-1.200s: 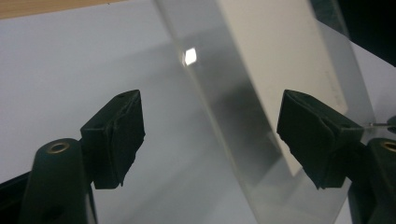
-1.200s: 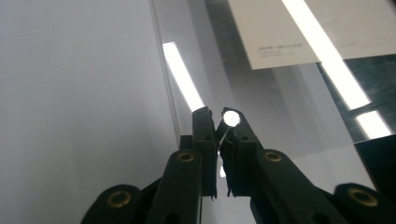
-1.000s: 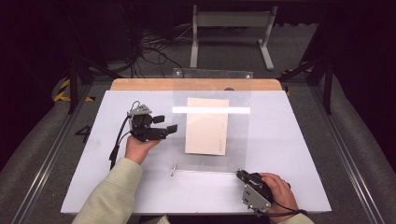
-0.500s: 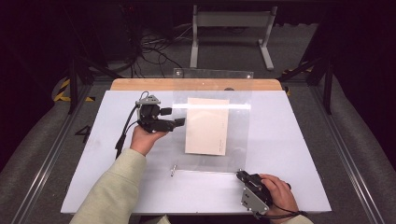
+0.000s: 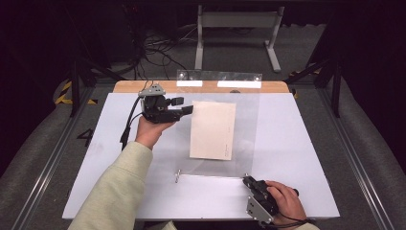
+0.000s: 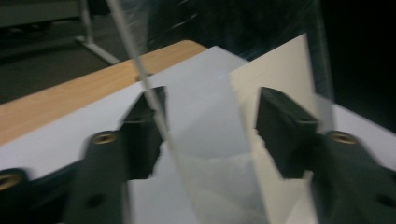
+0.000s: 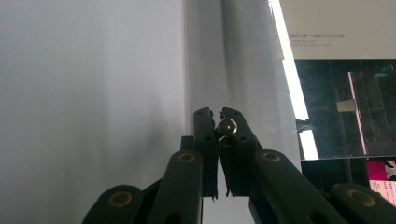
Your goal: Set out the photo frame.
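left gripper [image 5: 186, 109] has moved up the surface [image 5: 306, 143] to the clear sheet's [image 5: 246, 143] left edge, jaws apart astride it above the beige card [image 5: 213, 129]; right gripper [image 7: 219, 122] stays clenched on the metal rod [image 5: 210, 176] at the sheet's near edge; probably about to grasp.

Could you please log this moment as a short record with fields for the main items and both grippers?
surface: white table top
sheet: clear plastic sheet, far edge raised, over a beige card
rod: metal rod along the sheet's near edge
left gripper: jaws open at the sheet's left edge
right gripper: jaws shut on the rod's end
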Tool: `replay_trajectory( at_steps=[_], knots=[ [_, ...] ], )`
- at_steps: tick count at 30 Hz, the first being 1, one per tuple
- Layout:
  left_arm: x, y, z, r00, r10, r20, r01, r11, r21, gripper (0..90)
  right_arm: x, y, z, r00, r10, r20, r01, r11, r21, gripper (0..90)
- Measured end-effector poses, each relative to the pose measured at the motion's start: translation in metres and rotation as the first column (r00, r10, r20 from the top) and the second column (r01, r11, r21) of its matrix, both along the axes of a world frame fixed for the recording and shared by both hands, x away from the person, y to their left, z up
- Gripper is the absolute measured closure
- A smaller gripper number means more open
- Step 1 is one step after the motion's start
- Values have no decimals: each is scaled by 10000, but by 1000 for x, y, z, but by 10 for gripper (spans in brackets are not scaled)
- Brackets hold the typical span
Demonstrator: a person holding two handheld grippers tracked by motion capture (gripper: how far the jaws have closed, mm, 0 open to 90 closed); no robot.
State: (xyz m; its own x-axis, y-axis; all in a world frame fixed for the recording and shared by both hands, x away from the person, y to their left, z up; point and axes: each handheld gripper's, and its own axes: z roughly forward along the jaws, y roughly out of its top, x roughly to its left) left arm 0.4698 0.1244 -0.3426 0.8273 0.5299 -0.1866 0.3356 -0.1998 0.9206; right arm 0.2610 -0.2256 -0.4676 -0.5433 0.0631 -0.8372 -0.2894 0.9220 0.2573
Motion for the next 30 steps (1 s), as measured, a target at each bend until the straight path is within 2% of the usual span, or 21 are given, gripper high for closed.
replay_trajectory(
  at_steps=[2, 4, 5, 6, 11, 13, 14, 17, 18, 19, 20, 21, 23, 24, 25, 26, 27, 28, 29, 30],
  knots=[
    [2, 10, 0, 9984, -444, -343, 415, 9959, -801, 584, -1, 0, 0, 10000, -12, -5, 12, 10000, -28, 845],
    [0, 15, -1, 9975, -674, -215, 649, 9928, -1011, 641, 0, -1, 1, 9999, -56, -155, 58, 9999, 141, 841],
    [-5, 20, -2, 9960, -892, 113, 899, 9908, -1016, 648, 0, -2, 2, 9998, -115, -164, 117, 9999, 122, 839],
    [-5, 20, -2, 9960, -892, 113, 899, 9908, -1016, 658, 0, -2, 2, 9998, -115, -164, 117, 9999, 122, 839],
    [-21, 36, -4, 9842, -1601, 758, 1684, 9785, -1191, 692, -1, -4, 4, 9980, -227, -589, 235, 9997, 121, 775],
    [-32, 41, -1, 9736, -1966, 1164, 2106, 9698, -1232, 713, -3, -5, 4, 9965, -333, -773, 350, 9992, 205, 736],
    [-32, 41, -1, 9736, -1966, 1164, 2106, 9698, -1232, 721, -3, -5, 4, 9965, -333, -773, 350, 9992, 205, 736],
    [-47, 41, 4, 9602, -2241, 1670, 2453, 9620, -1195, 733, -6, -7, 10, 9929, -59, -1190, 144, 9974, 710, 684],
    [-52, 41, 6, 9569, -2257, 1828, 2485, 9620, -1134, 737, -8, -7, 12, 9904, -56, -1384, 187, 9954, 940, 668],
    [-56, 40, 9, 9566, -2178, 1937, 2396, 9660, -970, 734, -8, -7, 15, 9875, 0, -1574, 168, 9943, 1055, 652],
    [-59, 40, 10, 9518, -2263, 2069, 2491, 9641, -916, 735, -9, -8, 19, 9815, 53, -1911, 215, 9902, 1378, 647],
    [-62, 39, 11, 9476, -2317, 2200, 2562, 9625, -897, 737, -12, -7, 23, 9718, 225, -2347, 290, 9765, 2135, 634],
    [-67, 38, 14, 9413, -2429, 2346, 2695, 9589, -885, 744, -13, -8, 34, 9623, 674, -2634, 64, 9630, 2695, 602],
    [-69, 37, 15, 9369, -2466, 2476, 2744, 9579, -843, 746, -13, -9, 41, 9554, 903, -2812, 21, 9500, 3124, 582],
    [-72, 37, 16, 9329, -2519, 2574, 2804, 9565, -802, 748, -12, -10, 48, 9480, 1097, -2986, 101, 9278, 3730, 570],
    [-75, 36, 18, 9268, -2597, 2712, 2894, 9543, -751, 750, -11, -12, 54, 9449, 1199, -3045, 178, 9102, 4138, 563],
    [-77, 36, 18, 9237, -2645, 2771, 2958, 9521, -773, 754, -7, -15, 63, 9442, 1287, -3032, 315, 8809, 4722, 553],
    [-79, 36, 19, 9163, -2764, 2900, 3096, 9479, -748, 758, -4, -17, 69, 9441, 1260, -3047, 482, 8614, 5057, 542],
    [-81, 36, 19, 9114, -2846, 2972, 3194, 9447, -748, 763, 1, -21, 77, 9447, 1043, -3110, 886, 8317, 5481, 528],
    [-83, 37, 20, 9068, -2949, 3013, 3308, 9407, -747, 768, 7, -25, 84, 9463, 833, -3124, 1193, 8079, 5771, 525]
  ],
)
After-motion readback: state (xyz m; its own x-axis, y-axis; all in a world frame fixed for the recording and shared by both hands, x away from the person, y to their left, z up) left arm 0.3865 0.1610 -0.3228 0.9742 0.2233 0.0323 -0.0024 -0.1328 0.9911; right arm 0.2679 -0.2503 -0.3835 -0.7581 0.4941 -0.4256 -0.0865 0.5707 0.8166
